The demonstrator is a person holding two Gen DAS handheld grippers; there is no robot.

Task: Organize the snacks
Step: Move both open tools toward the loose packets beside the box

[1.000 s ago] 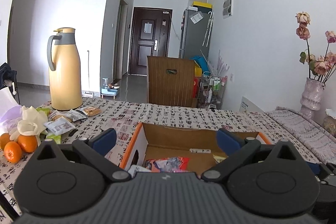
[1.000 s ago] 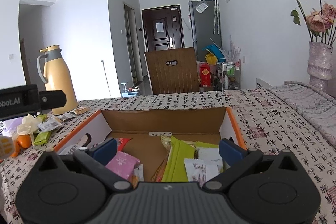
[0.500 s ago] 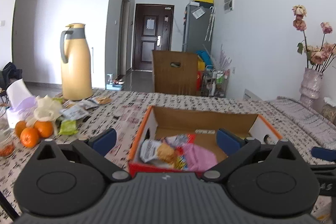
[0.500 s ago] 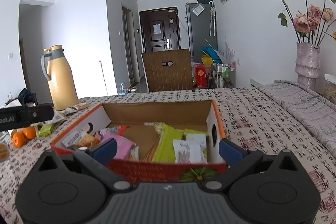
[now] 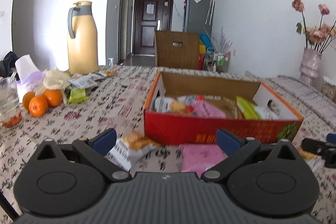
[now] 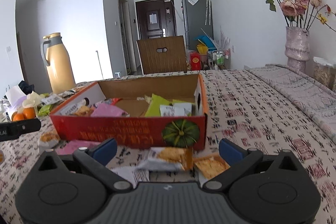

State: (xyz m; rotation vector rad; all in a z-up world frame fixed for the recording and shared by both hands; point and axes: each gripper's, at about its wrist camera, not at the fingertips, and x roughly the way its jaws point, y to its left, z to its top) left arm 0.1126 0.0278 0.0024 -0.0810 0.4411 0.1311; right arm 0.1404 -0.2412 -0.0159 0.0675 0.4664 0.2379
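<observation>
A red and orange cardboard box (image 5: 220, 129) (image 6: 130, 131) stands on the patterned tablecloth and holds several snack packets. My left gripper (image 5: 166, 140) is open and empty, in front of the box's near wall. Below it lie a white cracker packet (image 5: 130, 148) and a pink packet (image 5: 199, 157). My right gripper (image 6: 167, 148) is open and empty, at the box's right front corner. Cracker packets (image 6: 168, 157) and an orange packet (image 6: 210, 165) lie between its fingers. The pink packet also shows in the right wrist view (image 6: 77, 145).
More snack packets (image 5: 84, 83), oranges (image 5: 42, 101), a glass jar (image 5: 9, 104) and a yellow thermos (image 5: 83, 39) stand at the left. A flower vase (image 6: 297, 45) stands at the far right. A wooden chair (image 6: 161, 55) is behind the table.
Both grippers have pulled back from over the box toward the table's near side. The box's front wall and the loose packets in front of it have come into view.
</observation>
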